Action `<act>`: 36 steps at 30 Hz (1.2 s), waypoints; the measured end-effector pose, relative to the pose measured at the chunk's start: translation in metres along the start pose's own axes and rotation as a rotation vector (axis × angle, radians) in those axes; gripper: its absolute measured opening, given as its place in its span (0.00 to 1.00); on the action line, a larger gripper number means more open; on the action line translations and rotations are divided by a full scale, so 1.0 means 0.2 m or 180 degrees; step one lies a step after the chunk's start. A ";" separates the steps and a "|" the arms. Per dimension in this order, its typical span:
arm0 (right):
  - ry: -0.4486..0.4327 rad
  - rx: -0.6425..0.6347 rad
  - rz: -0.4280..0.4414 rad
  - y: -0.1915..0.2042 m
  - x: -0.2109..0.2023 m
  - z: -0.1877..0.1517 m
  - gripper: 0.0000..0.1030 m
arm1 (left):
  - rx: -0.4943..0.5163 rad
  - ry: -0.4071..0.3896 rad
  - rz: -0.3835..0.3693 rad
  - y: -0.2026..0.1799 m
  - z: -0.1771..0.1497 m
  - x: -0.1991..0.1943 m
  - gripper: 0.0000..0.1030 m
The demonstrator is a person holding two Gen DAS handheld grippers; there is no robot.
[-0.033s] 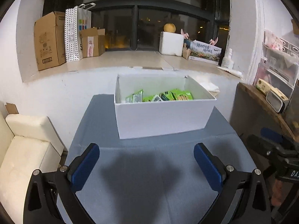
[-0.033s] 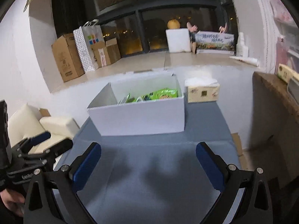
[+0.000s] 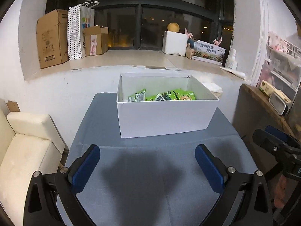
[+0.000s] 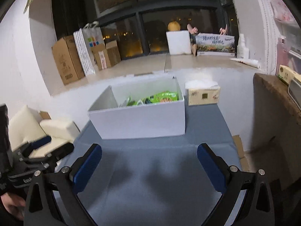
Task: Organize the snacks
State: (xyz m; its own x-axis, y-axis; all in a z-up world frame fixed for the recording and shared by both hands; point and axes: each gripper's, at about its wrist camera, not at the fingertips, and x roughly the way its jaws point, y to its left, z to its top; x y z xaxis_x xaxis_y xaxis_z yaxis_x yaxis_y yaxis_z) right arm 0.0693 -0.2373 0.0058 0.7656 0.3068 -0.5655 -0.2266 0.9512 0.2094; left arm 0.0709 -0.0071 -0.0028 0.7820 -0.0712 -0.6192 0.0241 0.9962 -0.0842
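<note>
Left gripper [image 3: 147, 162] released, blue pads wide apart, nothing between them, hovering over grey counter [image 3: 146, 188]; right gripper [image 4: 149, 162] likewise released, holding nothing; white box [image 3: 165, 116] beyond both, standing on counter; green snack packets [image 3: 165, 96] piled inside box; tissue pack [image 4: 204, 94] just beside box's right wall; cardboard boxes [image 3: 52, 37] farther back on window ledge.
</note>
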 end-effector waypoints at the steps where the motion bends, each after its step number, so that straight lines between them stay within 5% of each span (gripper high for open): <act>1: 0.0009 -0.0010 0.0003 0.00 0.00 0.00 1.00 | -0.0002 0.0006 0.0004 0.00 0.00 0.00 1.00; 36: -0.0004 -0.0141 0.0156 0.06 -0.08 -0.01 1.00 | 0.0087 -0.0046 0.0071 -0.04 0.01 -0.09 1.00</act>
State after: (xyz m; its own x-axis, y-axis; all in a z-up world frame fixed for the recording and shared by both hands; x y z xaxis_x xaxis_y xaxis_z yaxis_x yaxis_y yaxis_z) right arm 0.0527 -0.2311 0.0152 0.7536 0.3530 -0.5544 -0.2901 0.9356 0.2014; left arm 0.0577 -0.0132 0.0115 0.7916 -0.0483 -0.6092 0.0232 0.9985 -0.0490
